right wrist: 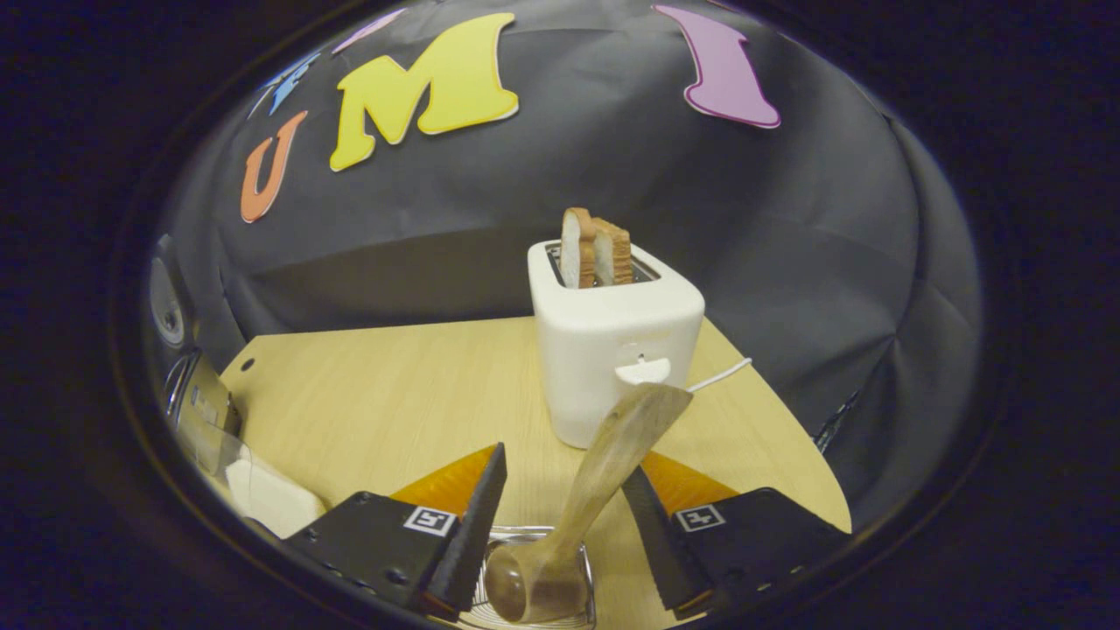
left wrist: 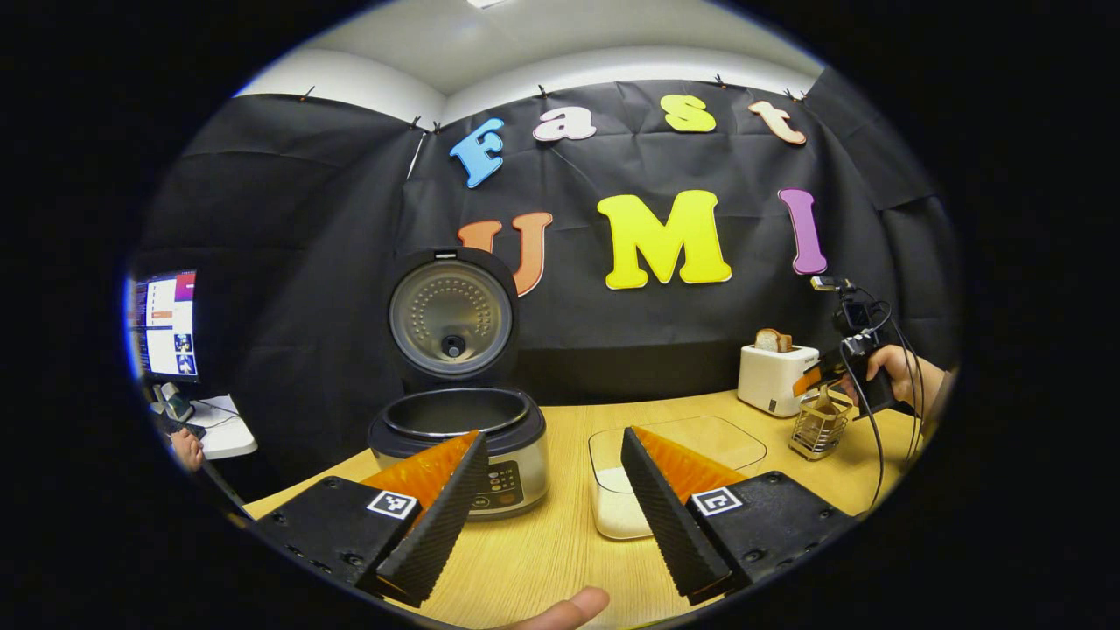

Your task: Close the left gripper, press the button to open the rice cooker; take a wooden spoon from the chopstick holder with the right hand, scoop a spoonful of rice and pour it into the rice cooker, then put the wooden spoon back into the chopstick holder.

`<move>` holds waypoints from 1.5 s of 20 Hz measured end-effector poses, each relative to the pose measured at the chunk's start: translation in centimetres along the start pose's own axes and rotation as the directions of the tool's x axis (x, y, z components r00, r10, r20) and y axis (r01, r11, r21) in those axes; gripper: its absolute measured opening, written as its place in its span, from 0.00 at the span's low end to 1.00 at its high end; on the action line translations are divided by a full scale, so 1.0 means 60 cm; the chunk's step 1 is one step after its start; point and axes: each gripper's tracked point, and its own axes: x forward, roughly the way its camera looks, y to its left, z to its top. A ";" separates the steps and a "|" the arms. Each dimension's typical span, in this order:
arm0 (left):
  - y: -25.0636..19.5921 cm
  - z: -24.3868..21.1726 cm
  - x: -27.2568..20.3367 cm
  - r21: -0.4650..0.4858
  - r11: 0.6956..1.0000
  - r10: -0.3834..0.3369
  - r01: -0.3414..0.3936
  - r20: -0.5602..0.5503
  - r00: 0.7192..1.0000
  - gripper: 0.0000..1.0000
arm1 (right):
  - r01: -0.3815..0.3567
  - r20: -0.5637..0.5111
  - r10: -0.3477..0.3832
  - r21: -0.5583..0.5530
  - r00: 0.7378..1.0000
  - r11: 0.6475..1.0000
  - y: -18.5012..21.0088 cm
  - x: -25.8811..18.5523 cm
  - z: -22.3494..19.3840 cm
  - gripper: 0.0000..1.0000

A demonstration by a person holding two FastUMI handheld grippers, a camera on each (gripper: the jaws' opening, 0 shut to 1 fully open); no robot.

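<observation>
Rice cooker (left wrist: 457, 437) stands open at the far left of the counter (left wrist: 560, 542), lid upright. We find the left gripper (left wrist: 551, 507) near it, fingers apart and holding nothing. A clear container of rice (left wrist: 630, 499) sits just right of the cooker. Farther right we note the chopstick holder (left wrist: 818, 429), beside a white toaster (right wrist: 612, 350) with bread in its slots. The right gripper (right wrist: 560, 516) hangs over the holder, fingers apart; the wooden spoon (right wrist: 595, 490) rests tilted in the holder between them, unclamped. A person's hand (left wrist: 892, 367) holds this gripper.
</observation>
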 end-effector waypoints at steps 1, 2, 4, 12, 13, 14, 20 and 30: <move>-0.002 -0.001 0.000 -0.007 1.000 -0.005 0.005 -0.003 1.000 0.98 | 0.002 0.009 -0.002 -0.005 1.000 1.000 -0.001 -0.001 0.011 0.75; -0.005 -0.002 0.000 -0.013 1.000 -0.012 0.012 -0.007 1.000 0.98 | 0.014 0.012 -0.014 -0.013 1.000 1.000 -0.006 -0.004 0.019 0.71; -0.003 -0.004 -0.001 -0.015 1.000 -0.011 0.011 -0.014 1.000 0.98 | 0.011 0.014 -0.011 -0.010 1.000 1.000 -0.006 -0.001 0.024 0.63; 0.004 0.005 -0.008 -0.025 1.000 -0.002 0.002 -0.007 1.000 0.98 | -0.068 0.001 0.068 0.028 0.998 0.997 0.016 -0.010 0.019 0.15; 0.005 0.006 -0.009 -0.028 1.000 -0.001 0.000 -0.007 1.000 0.98 | -0.082 0.000 0.082 0.034 0.997 0.996 0.020 -0.015 0.020 0.15; 0.008 0.011 -0.011 -0.031 1.000 0.002 -0.002 -0.003 1.000 0.98 | -0.090 0.002 0.090 0.033 0.996 0.995 0.024 -0.024 0.019 0.10; 0.025 0.031 -0.025 -0.045 0.999 0.011 -0.010 0.018 1.000 0.98 | -0.092 0.032 0.093 -0.025 0.995 0.995 0.042 -0.087 0.016 0.09; 0.051 0.069 -0.059 -0.099 0.995 0.015 -0.009 0.062 0.998 0.98 | -0.039 0.151 0.051 -0.081 0.987 0.996 0.048 -0.180 0.041 0.10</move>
